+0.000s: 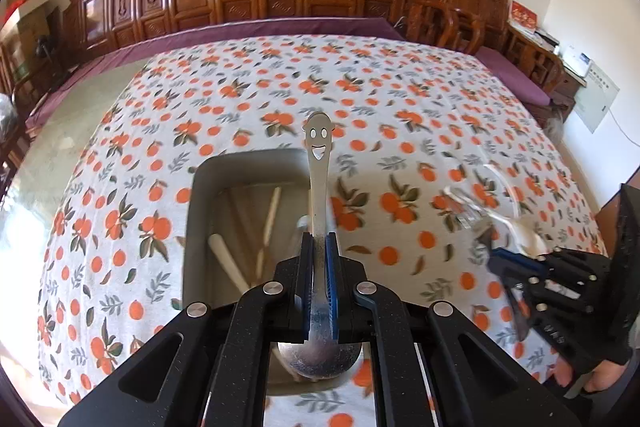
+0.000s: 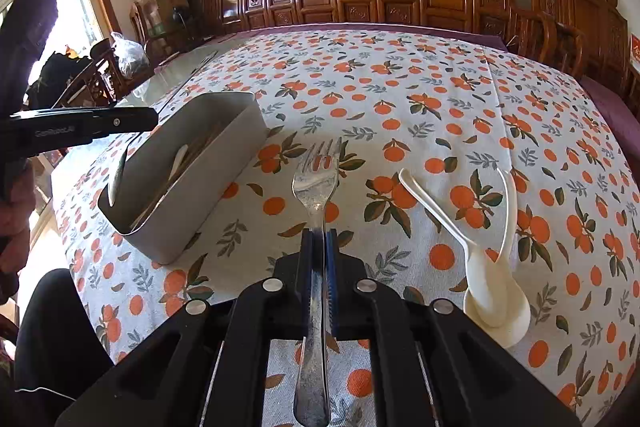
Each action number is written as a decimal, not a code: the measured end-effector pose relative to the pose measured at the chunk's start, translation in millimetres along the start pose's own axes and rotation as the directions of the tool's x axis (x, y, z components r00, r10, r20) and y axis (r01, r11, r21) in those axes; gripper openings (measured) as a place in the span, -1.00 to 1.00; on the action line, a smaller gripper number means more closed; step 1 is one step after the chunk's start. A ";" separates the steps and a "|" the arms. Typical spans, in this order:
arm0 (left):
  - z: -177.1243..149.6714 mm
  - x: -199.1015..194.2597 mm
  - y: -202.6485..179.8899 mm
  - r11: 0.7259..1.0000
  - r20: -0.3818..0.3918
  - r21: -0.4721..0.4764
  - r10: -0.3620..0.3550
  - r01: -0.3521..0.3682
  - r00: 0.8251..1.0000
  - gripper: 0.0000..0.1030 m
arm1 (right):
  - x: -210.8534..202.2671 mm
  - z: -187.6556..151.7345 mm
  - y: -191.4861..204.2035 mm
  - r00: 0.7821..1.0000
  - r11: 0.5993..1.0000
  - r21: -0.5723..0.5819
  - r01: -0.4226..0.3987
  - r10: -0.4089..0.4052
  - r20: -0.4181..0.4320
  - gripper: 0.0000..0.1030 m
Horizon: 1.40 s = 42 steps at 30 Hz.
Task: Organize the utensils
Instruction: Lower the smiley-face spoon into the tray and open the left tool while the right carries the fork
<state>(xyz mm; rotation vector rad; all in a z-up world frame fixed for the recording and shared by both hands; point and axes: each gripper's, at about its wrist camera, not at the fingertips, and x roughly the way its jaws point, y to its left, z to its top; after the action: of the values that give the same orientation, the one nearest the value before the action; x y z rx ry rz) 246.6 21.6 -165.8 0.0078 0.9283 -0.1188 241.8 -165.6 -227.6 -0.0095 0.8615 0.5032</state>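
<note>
Left claw (image 1: 320,247) pinching the spoon (image 1: 319,187) should lower it flat into the box (image 1: 192,227), while right claw (image 2: 320,247) grips the fork (image 2: 316,179).

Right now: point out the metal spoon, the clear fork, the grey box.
metal spoon (image 1: 319,187), left wrist view, on its handle.
clear fork (image 2: 316,183), right wrist view, below the tines.
grey box (image 2: 200,195), right wrist view, on its side wall.

Faint grey lettering "GenRobot.AI" runs along the left tool (image 2: 80,125).
</note>
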 end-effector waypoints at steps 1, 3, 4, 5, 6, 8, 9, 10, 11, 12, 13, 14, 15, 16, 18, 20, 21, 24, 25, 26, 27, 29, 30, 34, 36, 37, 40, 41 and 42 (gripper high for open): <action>-0.8 4.2 3.9 1.000 -0.009 -0.002 0.006 -0.006 1.000 -0.91 | 0.7 -0.1 -0.8 1.000 1.000 0.002 0.001 -0.001 -0.001 -0.85; -3.6 13.7 11.0 1.000 -0.030 -0.008 0.020 -0.020 0.999 -0.90 | 2.1 -0.3 -2.8 1.000 1.000 0.006 0.000 0.000 -0.003 -0.85; -5.3 17.7 13.9 1.000 -0.040 -0.013 0.023 -0.024 0.999 -0.90 | 2.7 -0.7 -3.9 1.000 1.000 0.007 -0.001 0.001 -0.004 -0.85; -7.0 22.1 16.9 0.999 -0.051 -0.018 0.027 -0.028 0.998 -0.90 | 3.2 -0.7 -4.6 1.000 1.000 0.008 -0.001 0.001 -0.005 -0.85; -9.2 28.1 19.5 0.999 -0.065 -0.019 0.032 -0.034 0.997 -0.90 | 3.8 -0.8 -5.3 1.000 1.000 0.009 -0.002 0.003 -0.006 -0.85; -12.6 36.4 21.7 0.999 -0.085 -0.016 0.041 -0.042 0.996 -0.90 | 4.8 -0.9 -6.2 1.000 1.000 0.009 -0.005 0.005 -0.009 -0.85; -14.1 40.5 22.2 0.999 -0.094 -0.013 0.048 -0.050 0.994 -0.90 | 5.4 -1.0 -6.8 1.000 1.000 0.010 -0.006 0.006 -0.010 -0.85; -14.7 43.9 23.0 0.998 -0.102 -0.011 0.054 -0.055 0.993 -0.90 | 5.8 -0.9 -7.2 1.000 1.000 0.010 -0.007 0.008 -0.011 -0.85; -15.2 47.7 23.4 0.998 -0.111 -0.007 0.059 -0.061 0.992 -0.90 | 6.2 -0.7 -7.0 1.000 1.000 0.010 -0.009 0.009 -0.012 -0.85; -15.6 50.8 23.3 0.998 -0.119 -0.001 0.065 -0.066 0.991 -0.90 | 6.6 -0.4 -7.0 1.000 1.000 0.011 -0.013 0.013 -0.013 -0.85; -16.0 54.5 23.1 0.997 -0.129 0.005 0.072 -0.072 0.989 -0.90 | 6.8 -0.2 -6.9 1.000 1.000 0.011 -0.015 0.015 -0.013 -0.85; -16.4 57.7 22.7 0.997 -0.137 0.011 0.076 -0.075 0.988 -0.90 | 7.0 0.1 -6.7 1.000 1.000 0.010 -0.017 0.017 -0.013 -0.85; -16.8 60.4 22.0 0.997 -0.145 0.019 0.082 -0.080 0.986 -0.90 | 7.2 0.4 -6.4 1.000 1.000 0.009 -0.020 0.020 -0.013 -0.85; -17.2 61.8 21.3 0.996 -0.149 0.025 0.087 -0.084 0.985 -0.90 | 7.0 0.6 -5.9 1.000 1.000 0.008 -0.022 0.022 -0.013 -0.85; -18.0 65.4 20.8 0.996 -0.159 0.032 0.091 -0.087 0.983 -0.90 | 7.1 0.8 -5.3 1.000 1.000 0.005 -0.025 0.025 -0.013 -0.85; -18.4 67.4 20.1 0.996 -0.166 0.032 0.092 -0.088 0.982 -0.90 | 7.2 1.0 -5.0 1.000 1.000 0.004 -0.028 0.028 -0.014 -0.85; -18.8 68.1 19.7 0.996 -0.168 0.032 0.093 -0.088 0.981 -0.90 | 7.2 0.8 -4.8 0.999 1.000 0.004 -0.028 0.028 -0.015 -0.85; -19.7 70.1 19.0 0.996 -0.177 0.033 0.092 -0.087 0.980 -0.90 | 7.2 0.7 -4.6 0.999 1.000 0.004 -0.029 0.029 -0.015 -0.85; -19.3 70.3 19.1 0.996 -0.174 0.032 0.090 -0.086 0.981 -0.90 | 7.3 0.5 -4.6 0.999 1.000 0.003 -0.028 0.028 -0.016 -0.85; -19.3 69.1 19.1 0.996 -0.167 0.029 0.089 -0.085 0.982 -0.90 | 7.3 0.7 -4.8 0.999 1.000 0.003 -0.028 0.028 -0.017 -0.85; -19.3 67.5 19.1 0.996 -0.162 0.026 0.084 -0.081 0.983 -0.90 | 6.8 0.7 -4.4 0.999 1.000 0.002 -0.028 0.028 -0.016 -0.85; -19.3 64.2 19.0 0.997 -0.152 0.020 0.072 -0.070 0.986 -0.90 | 6.0 0.5 -3.4 0.999 1.000 0.000 -0.029 0.029 -0.014 -0.85; -19.7 61.6 18.9 0.997 -0.145 0.021 0.073 -0.070 0.987 -0.90 | 6.0 0.1 -2.8 0.999 1.000 0.000 -0.029 0.029 -0.014 -0.85; -21.7 48.4 19.9 0.998 -0.102 0.023 0.067 -0.065 0.993 -0.89 | 5.6 -1.0 0.1 0.999 1.000 -0.005 -0.031 0.031 -0.017 -0.85; -22.6 42.5 21.6 0.998 -0.078 0.016 0.056 -0.055 0.995 -0.88 | 4.6 -1.4 2.5 0.999 0.999 -0.010 -0.033 0.033 -0.016 -0.85; -23.5 38.8 22.6 0.998 -0.063 0.013 0.055 -0.054 0.997 -0.88 | 4.3 -1.2 3.3 0.999 0.999 -0.011 -0.034 0.034 -0.015 -0.85; -24.7 30.0 26.3 0.999 -0.024 -0.003 0.037 -0.037 0.999 -0.88 | 3.3 0.8 5.8 0.999 0.999 -0.009 -0.038 0.038 -0.013 -0.85; -25.0 28.1 27.2 0.999 -0.016 -0.007 0.032 -0.033 0.999 -0.88 | 3.0 1.8 7.0 0.999 0.999 -0.010 -0.040 0.040 -0.013 -0.85; -24.8 25.0 28.6 1.000 -0.004 -0.012 0.028 -0.028 1.000 -0.88 | 2.1 3.4 9.1 0.999 0.999 -0.013 -0.043 0.043 -0.012 -0.85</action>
<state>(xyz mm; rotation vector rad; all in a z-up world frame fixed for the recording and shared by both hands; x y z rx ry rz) 244.7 49.0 -201.9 0.0099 0.9322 -0.0868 241.5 -156.0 -225.2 -0.0057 0.8711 0.5498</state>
